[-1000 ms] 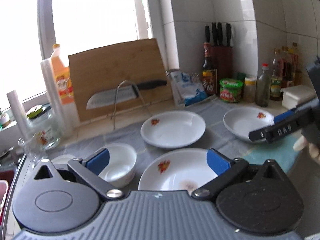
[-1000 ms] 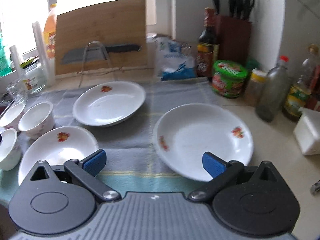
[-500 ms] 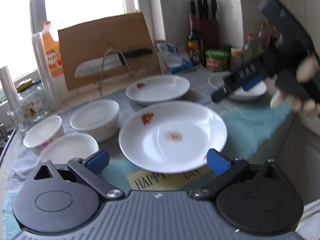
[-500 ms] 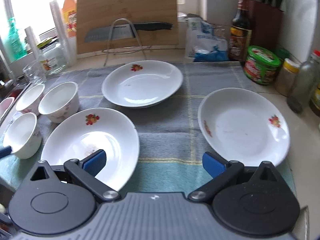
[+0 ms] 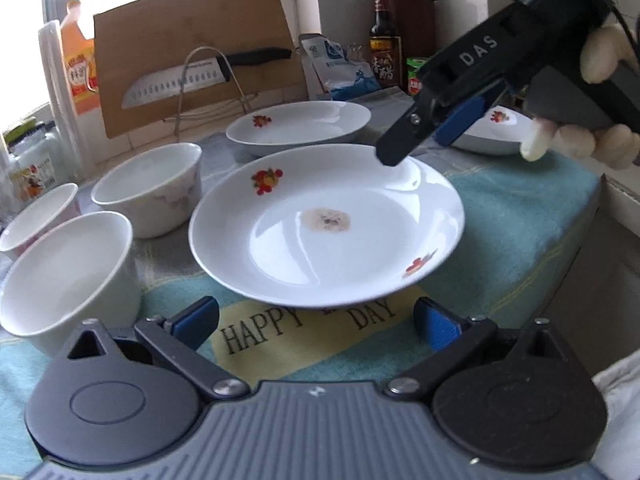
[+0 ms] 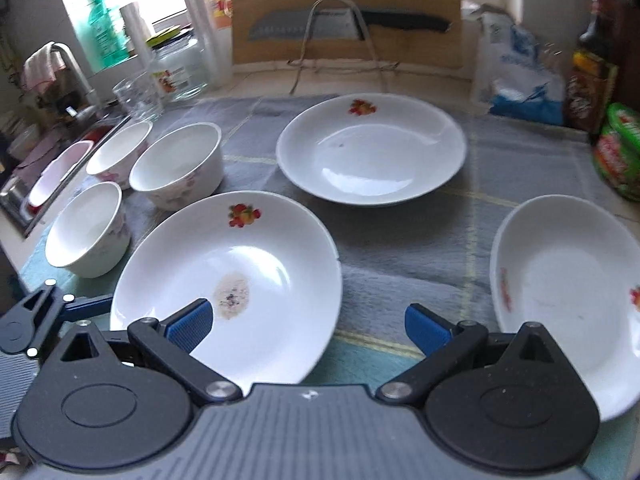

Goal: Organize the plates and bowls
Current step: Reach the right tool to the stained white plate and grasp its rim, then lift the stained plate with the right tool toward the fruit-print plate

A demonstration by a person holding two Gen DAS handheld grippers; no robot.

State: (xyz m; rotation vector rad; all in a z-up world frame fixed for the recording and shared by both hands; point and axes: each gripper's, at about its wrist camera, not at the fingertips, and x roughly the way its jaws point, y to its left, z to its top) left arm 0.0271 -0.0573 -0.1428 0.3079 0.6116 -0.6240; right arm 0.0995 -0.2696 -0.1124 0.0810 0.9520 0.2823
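The shallow white ceramic plate with red fruit decals and a brownish stain at its centre (image 5: 326,222) lies near the front edge of the counter on a teal and grey towel printed with "HAPPY DAY" (image 5: 516,216), its near rim overhanging the yellow patch of that print. It looks glossy and thin-rimmed, so blue pads closing on the sloped lip could slide off, and a one-sided lift may tip it down onto the towel or against the bowls. The right gripper (image 5: 424,140) hovers over the plate's far right rim with its fingers spread and nothing between them; the left gripper (image 5: 316,320) sits low at the near rim, fingers likewise released and empty. If both close on the same plate at once they could pull against each other. Just left of the plate stand three white ceramic bowls with faint pink flower prints: a near one (image 5: 66,276), one behind it (image 5: 150,188), and a third at the far left (image 5: 38,210); a sweeping arm could knock them. Beyond lies a second white fruit-decal plate (image 5: 300,122), and to the far right a third white plate (image 6: 568,292), which the right wrist view shows reaching toward the towel's edge, where a nudge might send it off.
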